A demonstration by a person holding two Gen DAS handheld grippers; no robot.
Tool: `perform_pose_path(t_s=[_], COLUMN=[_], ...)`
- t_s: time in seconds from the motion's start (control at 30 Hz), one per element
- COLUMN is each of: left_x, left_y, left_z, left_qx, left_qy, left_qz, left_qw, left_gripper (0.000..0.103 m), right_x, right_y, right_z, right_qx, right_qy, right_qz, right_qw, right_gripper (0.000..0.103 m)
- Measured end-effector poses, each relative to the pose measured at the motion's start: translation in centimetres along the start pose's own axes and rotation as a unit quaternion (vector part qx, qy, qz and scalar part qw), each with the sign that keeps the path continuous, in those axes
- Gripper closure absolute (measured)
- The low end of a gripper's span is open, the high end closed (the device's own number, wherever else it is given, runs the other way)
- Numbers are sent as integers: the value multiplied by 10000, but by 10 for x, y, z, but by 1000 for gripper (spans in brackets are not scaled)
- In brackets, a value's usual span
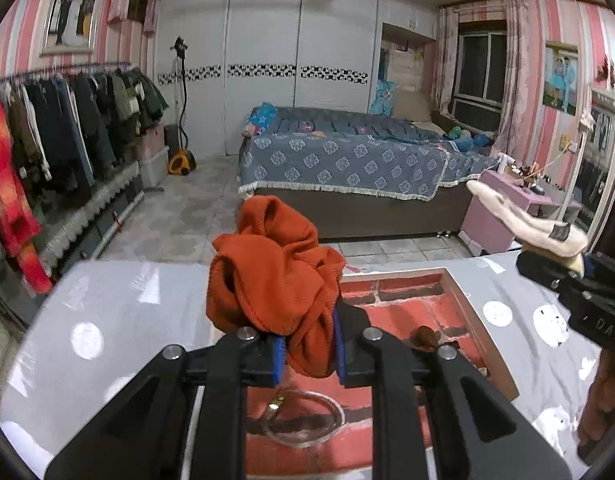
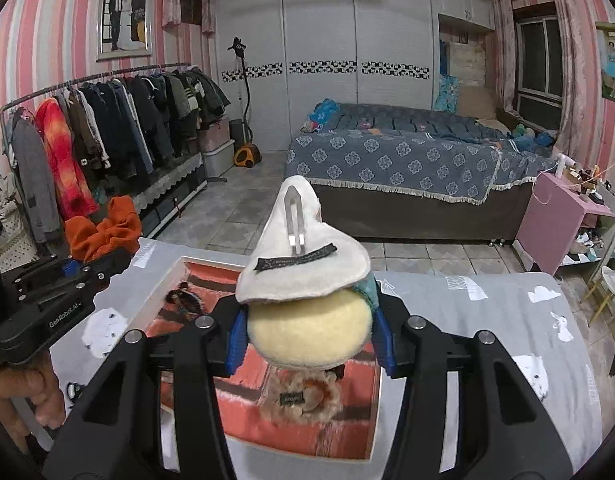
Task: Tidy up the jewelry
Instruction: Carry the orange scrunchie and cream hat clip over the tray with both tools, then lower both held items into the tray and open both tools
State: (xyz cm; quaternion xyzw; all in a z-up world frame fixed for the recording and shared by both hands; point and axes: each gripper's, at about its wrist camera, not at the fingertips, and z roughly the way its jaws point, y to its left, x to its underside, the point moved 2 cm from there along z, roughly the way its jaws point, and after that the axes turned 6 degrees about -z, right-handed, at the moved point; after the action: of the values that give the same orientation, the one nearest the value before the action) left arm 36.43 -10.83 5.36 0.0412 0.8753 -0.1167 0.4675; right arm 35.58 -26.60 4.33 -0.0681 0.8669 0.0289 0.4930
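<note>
The left gripper (image 1: 307, 354) is clamping a soft orange scrunchie (image 1: 273, 276) above the tray (image 1: 473, 316) near the table's far edge. The right gripper (image 2: 309, 338) is pinching a plush hair clip (image 2: 303, 272) — light and squashy, best held by its padded body.

Orange knit scrunchie (image 1: 275, 264), bunched, held above the tray's (image 1: 473, 320) 9 o'clock side; cream plush hair clip (image 2: 303, 280), metal clasp up, over its centre.

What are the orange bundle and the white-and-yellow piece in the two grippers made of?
The orange scrunchie looks like ribbed knit fabric, matte and bunched in folds. The plush hair clip seems soft felt or fleece, fuzzy at its edges, with a shiny, probably metal, prong on its back.
</note>
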Motion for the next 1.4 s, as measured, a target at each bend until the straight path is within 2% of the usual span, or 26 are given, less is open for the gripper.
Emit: perform_pose_path(t_s=[0.2,0.53,1.4], left_x=[17,30,68], left_y=[-2,14,20], left_z=[28,56,104], left_qx=[-45,-145,-402], left_qy=[208,537,1224], left_qz=[130,-123,40], left_qw=[9997,9984,9917], left_gripper=[85,84,82], right_x=[16,41,74], right_y=[-2,-9,-15], right_z=[39,74,114], right_qx=[4,72,145], right_qy=[282,676,1246], right_qz=[-4,13,80], right_qw=[9996,9977,9921], right_gripper=[53,53,51])
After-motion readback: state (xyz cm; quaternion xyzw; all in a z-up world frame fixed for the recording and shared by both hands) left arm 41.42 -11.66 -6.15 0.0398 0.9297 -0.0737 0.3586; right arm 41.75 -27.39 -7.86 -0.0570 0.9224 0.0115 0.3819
